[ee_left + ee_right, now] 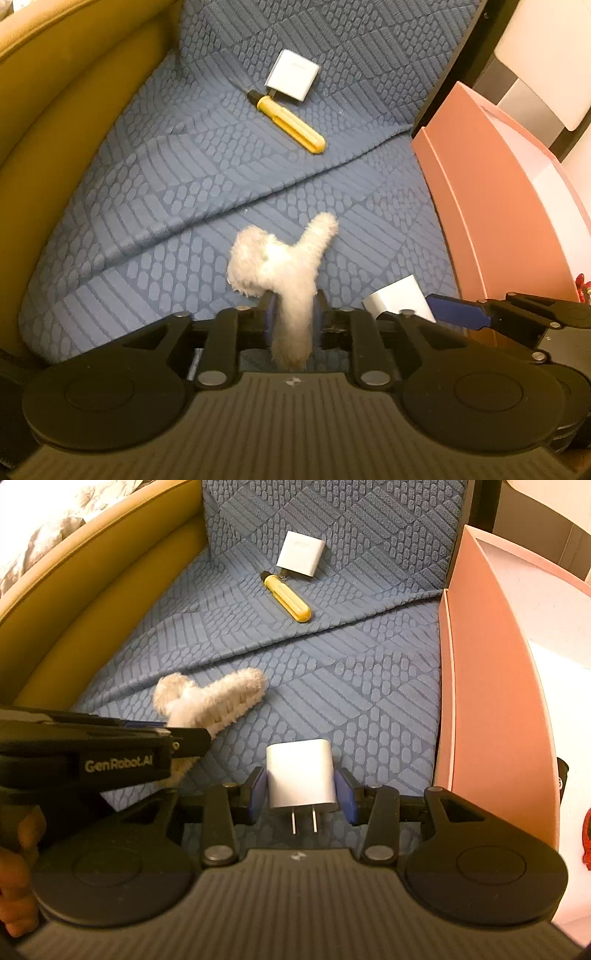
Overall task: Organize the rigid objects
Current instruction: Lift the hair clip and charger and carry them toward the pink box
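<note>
**White plug adapter gripped beside the pink box**

White plug adapter [301, 773], a rounded plastic cube with 2 metal prongs facing the camera, sits between the blue pads of the right gripper [301, 790], jaws partly closed against its sides. Just left, the left gripper [291, 317] has a fluffy cream toy piece [280, 266] between narrowly parted jaws; whether the pads press it, I cannot tell. The tall pink cardboard box [491, 686] stands at right on the blue textured cushion [332, 701]. Farther off lie a yellow-handled screwdriver [288, 598] and a flat white square charger [301, 557], touching. Risk: the smooth adapter could slip or twist in the pads, and the 2 grippers, close together, could collide.
</note>
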Tool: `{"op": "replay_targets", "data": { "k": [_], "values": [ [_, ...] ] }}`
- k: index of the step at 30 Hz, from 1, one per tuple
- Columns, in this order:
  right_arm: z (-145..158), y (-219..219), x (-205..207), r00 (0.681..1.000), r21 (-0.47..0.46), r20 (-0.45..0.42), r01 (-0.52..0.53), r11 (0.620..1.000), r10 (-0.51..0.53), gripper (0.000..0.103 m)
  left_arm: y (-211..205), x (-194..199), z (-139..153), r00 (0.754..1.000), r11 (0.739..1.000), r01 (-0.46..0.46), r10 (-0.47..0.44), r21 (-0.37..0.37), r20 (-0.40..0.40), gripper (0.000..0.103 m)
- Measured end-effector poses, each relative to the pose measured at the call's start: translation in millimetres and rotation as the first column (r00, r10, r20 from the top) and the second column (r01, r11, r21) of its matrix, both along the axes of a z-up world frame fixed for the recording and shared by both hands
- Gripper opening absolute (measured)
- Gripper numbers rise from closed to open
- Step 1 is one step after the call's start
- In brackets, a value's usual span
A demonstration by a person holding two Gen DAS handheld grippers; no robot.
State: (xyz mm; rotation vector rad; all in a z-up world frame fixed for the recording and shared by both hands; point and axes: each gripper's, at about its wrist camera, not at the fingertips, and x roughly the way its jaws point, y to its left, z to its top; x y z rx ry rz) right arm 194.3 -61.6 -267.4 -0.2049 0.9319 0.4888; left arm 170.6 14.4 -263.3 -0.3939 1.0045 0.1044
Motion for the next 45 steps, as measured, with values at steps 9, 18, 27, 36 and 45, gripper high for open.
{"op": "replay_targets", "data": {
  "k": [9, 18, 27, 36, 45],
  "values": [
    [-11, 8, 7, 1.0, -0.032, -0.011, -0.013, 0.999, 0.013, 0.046, 10, 9, -3, 0.999, 0.999, -0.047, 0.048, 0.002, -0.013, 0.063],
    [-9, 3, 10, 1.0, -0.056, 0.026, 0.01, 0.998, -0.009, 0.046, 8, 15, -8, 0.999, 0.999, -0.028, 0.028, 0.037, -0.015, 0.063],
    [-12, -1, 13, 0.999, -0.043, 0.036, 0.013, 0.999, -0.012, 0.046, 5, 25, -10, 1.0, 0.996, -0.02, 0.019, 0.085, 0.01, 0.06],
    [3, 4, 9, 0.995, -0.045, 0.097, -0.014, 0.999, 0.018, 0.046, 7, 20, 1, 0.999, 0.996, -0.037, 0.034, 0.081, 0.039, 0.057],
    [33, -8, -3, 0.997, 0.046, 0.079, -0.006, 0.999, 0.003, 0.045, 11, 2, 38, 0.996, 0.996, -0.083, 0.082, 0.021, 0.047, 0.056]
  ]
}}
